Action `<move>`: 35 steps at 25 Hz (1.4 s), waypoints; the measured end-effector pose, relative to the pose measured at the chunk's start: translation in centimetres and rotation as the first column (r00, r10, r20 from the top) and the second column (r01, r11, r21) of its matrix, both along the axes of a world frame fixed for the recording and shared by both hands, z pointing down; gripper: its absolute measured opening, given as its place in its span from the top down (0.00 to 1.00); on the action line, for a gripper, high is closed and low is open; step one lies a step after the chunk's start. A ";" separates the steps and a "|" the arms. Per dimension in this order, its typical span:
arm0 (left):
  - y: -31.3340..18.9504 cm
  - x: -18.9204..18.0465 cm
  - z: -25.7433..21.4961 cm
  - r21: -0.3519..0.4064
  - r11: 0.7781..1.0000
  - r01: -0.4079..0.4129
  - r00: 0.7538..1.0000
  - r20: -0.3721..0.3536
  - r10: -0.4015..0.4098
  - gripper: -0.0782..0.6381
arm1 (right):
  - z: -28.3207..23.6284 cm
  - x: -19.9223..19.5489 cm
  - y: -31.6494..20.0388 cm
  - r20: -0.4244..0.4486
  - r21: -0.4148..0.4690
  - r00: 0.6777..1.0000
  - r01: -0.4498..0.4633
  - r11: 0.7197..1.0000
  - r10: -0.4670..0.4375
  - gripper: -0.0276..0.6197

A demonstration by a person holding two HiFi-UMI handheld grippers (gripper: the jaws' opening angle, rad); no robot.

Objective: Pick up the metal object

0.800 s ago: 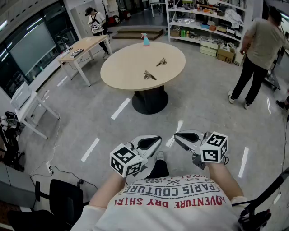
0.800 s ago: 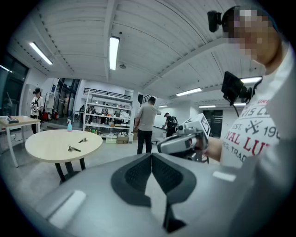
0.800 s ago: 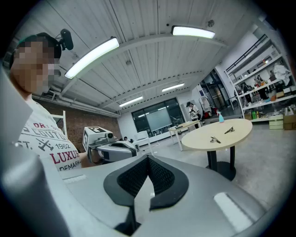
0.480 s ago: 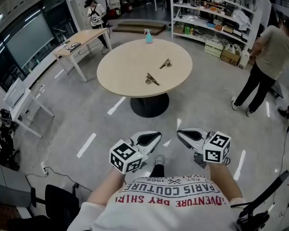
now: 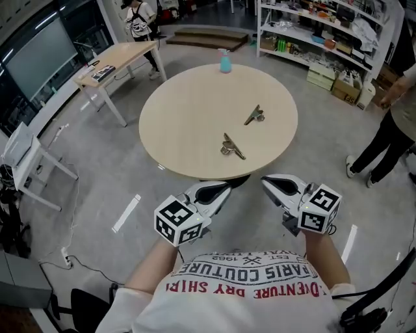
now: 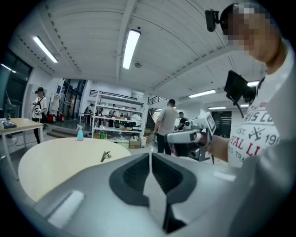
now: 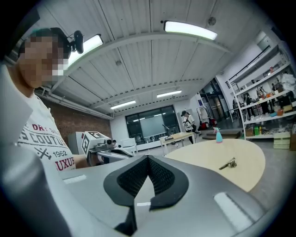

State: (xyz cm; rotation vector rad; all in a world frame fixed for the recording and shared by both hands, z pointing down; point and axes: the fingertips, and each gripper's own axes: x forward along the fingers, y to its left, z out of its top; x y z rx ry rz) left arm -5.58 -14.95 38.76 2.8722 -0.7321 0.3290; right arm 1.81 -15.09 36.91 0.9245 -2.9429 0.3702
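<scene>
Two metal clips lie on a round beige table (image 5: 188,110): the nearer metal clip (image 5: 231,147) by the front half, the farther metal clip (image 5: 254,116) toward the right. The left gripper view shows one clip (image 6: 105,156), the right gripper view one clip (image 7: 228,164). My left gripper (image 5: 224,188) is held close to my chest, just short of the table's near edge, jaws shut and empty. My right gripper (image 5: 268,182) hangs beside it, also shut with nothing in it. Both point toward the table.
A blue spray bottle (image 5: 225,62) stands at the table's far edge. A rectangular wooden desk (image 5: 117,62) is at back left, shelving (image 5: 325,39) at back right. One person (image 5: 398,123) stands at the right, another (image 5: 136,16) at the far left.
The round table and its clips have come nearer and lower in the head view as I walk toward them. Both grippers keep their pose, shut.
</scene>
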 end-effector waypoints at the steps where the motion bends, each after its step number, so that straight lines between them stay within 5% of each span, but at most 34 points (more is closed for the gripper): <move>1: -1.2 -0.2 0.0 0.000 1.000 0.008 1.000 -0.005 -0.008 0.88 | 0.0 -0.1 -0.9 -0.002 0.008 1.000 0.004 1.000 -0.004 0.96; 17: -13.9 1.9 3.5 -0.033 0.998 0.050 0.997 0.058 -0.048 0.87 | 3.3 2.2 -13.4 0.001 -0.093 0.998 0.062 0.994 -0.062 0.96; 20: -16.8 1.9 5.6 -0.029 0.997 0.066 0.991 0.114 -0.062 0.78 | 4.6 2.7 -15.2 -0.008 -0.122 0.997 0.069 0.990 -0.070 0.96; 26: -24.1 2.6 14.5 -0.012 1.000 -0.012 0.929 0.369 0.016 0.52 | 7.4 4.9 -19.3 -0.081 -0.150 0.995 0.045 0.988 -0.058 0.96; 29: -26.7 3.5 19.7 -0.060 0.997 -0.054 0.904 0.421 0.074 0.43 | 8.7 6.3 -21.2 -0.034 -0.210 0.998 0.035 0.977 -0.043 0.96; 35: -30.1 3.5 26.6 -0.154 0.985 -0.082 0.876 0.461 0.145 0.39 | 11.1 8.4 -24.2 -0.027 -0.285 1.000 0.006 0.958 -0.014 0.96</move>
